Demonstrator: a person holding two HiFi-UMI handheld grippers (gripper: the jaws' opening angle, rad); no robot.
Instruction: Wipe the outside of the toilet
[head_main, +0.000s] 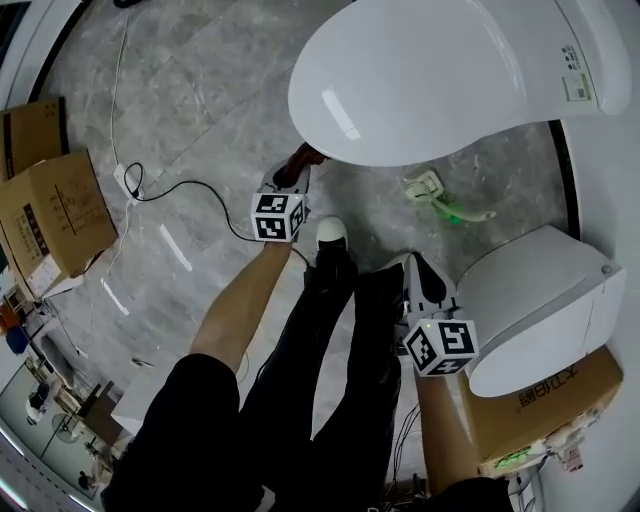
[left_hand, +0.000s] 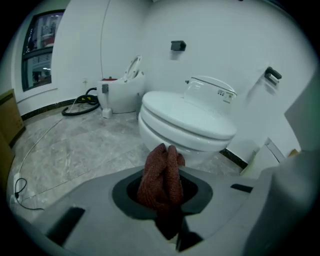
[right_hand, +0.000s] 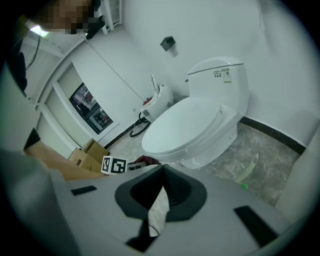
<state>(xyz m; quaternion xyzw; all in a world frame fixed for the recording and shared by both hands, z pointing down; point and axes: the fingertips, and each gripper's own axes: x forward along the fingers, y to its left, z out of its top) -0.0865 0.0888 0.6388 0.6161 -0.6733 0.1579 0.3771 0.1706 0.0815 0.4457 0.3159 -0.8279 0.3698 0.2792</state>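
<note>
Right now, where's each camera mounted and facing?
Head view: on the person's head, facing steeply down; toilet, both forearms, legs, left hand-held gripper, right hand-held gripper.
Left gripper view: on the left hand-held gripper, facing the toilet's front; jaws shut on a red cloth.
Right gripper view: on the right hand-held gripper, facing the toilet obliquely; jaws together, empty.
Shared: the toilet in all; left marker cube in head and right gripper views.

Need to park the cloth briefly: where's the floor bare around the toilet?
Bare grey marble floor lies left of the white closed-lid toilet, up to the brown cardboard boxes, crossed by a black cable. Right of it is crowded: a green-and-white tool, then another white fixture.
</note>
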